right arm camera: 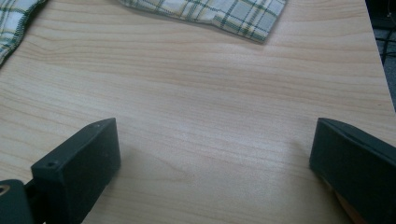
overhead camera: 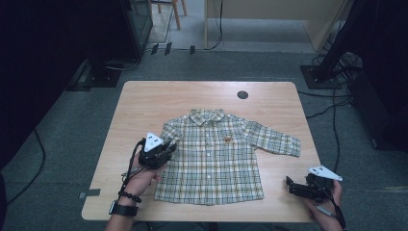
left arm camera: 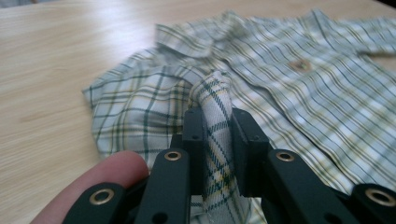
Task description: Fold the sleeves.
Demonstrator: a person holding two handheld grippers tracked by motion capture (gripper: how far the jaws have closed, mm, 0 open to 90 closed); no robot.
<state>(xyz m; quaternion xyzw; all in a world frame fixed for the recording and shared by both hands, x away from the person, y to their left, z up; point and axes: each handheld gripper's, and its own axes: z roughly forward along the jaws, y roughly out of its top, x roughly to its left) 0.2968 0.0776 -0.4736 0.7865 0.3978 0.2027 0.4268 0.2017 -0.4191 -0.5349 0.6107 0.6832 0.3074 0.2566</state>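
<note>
A small plaid shirt [overhead camera: 216,154] lies face up on the wooden table [overhead camera: 144,101], its collar toward the far side. My left gripper [overhead camera: 166,150] sits over the shirt's left side, and in the left gripper view its jaws are shut on a pinched fold of the sleeve [left arm camera: 215,140], which is folded in over the body [left arm camera: 317,93]. The other sleeve [overhead camera: 274,139] stretches flat to the right. My right gripper [overhead camera: 290,186] rests near the table's front right corner, open; its fingers [right arm camera: 79,168] stand wide apart over bare wood, with the sleeve's cuff [right arm camera: 233,14] beyond them.
A dark round grommet [overhead camera: 242,95] is set in the table near its far edge. Grey carpet surrounds the table, with cables [overhead camera: 332,110] trailing on the right and black stands at both far corners. Bare wood lies left of the shirt.
</note>
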